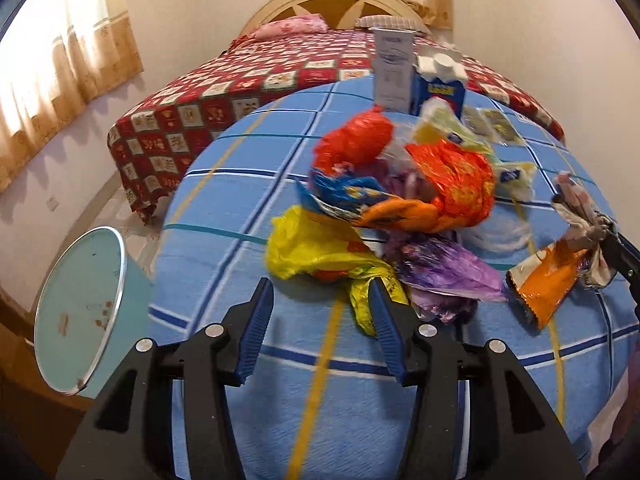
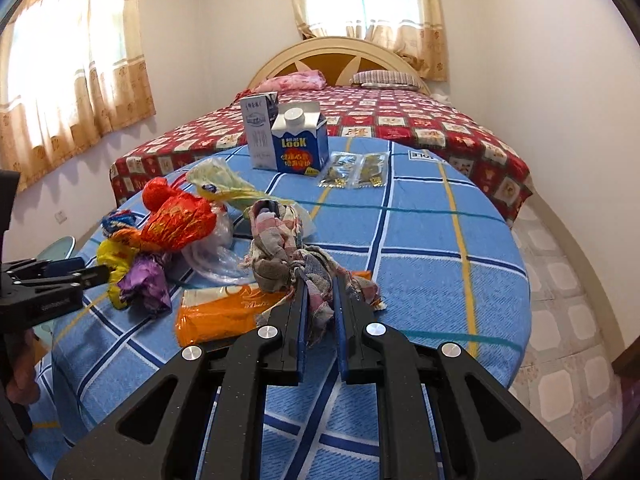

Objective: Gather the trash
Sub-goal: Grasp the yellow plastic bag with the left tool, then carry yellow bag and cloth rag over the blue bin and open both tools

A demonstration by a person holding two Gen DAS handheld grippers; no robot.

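A pile of crumpled wrappers lies on the blue checked table (image 1: pixel 248 216): a red-orange foil bag (image 1: pixel 452 184), a yellow plastic bag (image 1: pixel 312 248), a purple wrapper (image 1: pixel 448 268) and an orange snack packet (image 1: pixel 548 284). My left gripper (image 1: pixel 320 292) is open and empty, its fingers just short of the yellow bag. My right gripper (image 2: pixel 320 284) is shut on a plaid cloth rag (image 2: pixel 280 248) and holds it above the orange packet (image 2: pixel 220 312). It also shows at the right edge of the left wrist view (image 1: pixel 600 236).
A light blue bin (image 1: pixel 84 312) stands on the floor left of the table. A blue milk carton (image 2: pixel 298 142), a grey carton (image 2: pixel 260 128) and clear sachets (image 2: pixel 356 170) stand at the table's far side. A red quilted bed (image 2: pixel 360 120) lies beyond.
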